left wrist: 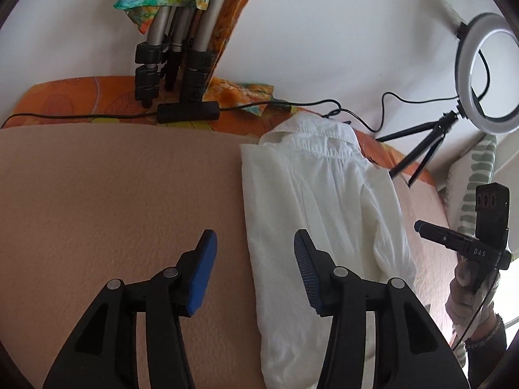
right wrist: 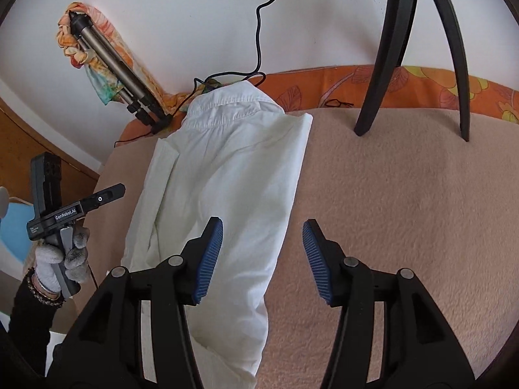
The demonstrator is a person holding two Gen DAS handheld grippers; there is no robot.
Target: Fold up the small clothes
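The white shirt (left wrist: 321, 214) lies folded into a long strip, collar away, on the peach surface (left wrist: 113, 194). Left tongs (left wrist: 255, 265) and right tongs (right wrist: 262, 259) hover wide and empty, probably flanking its edges for the next fold.

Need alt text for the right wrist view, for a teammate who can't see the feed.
The open right gripper hovers over a white shirt folded into a long narrow strip on a peach blanket, collar at the far end. A gloved hand holds the left gripper at left; black tripod legs stand at the far right.
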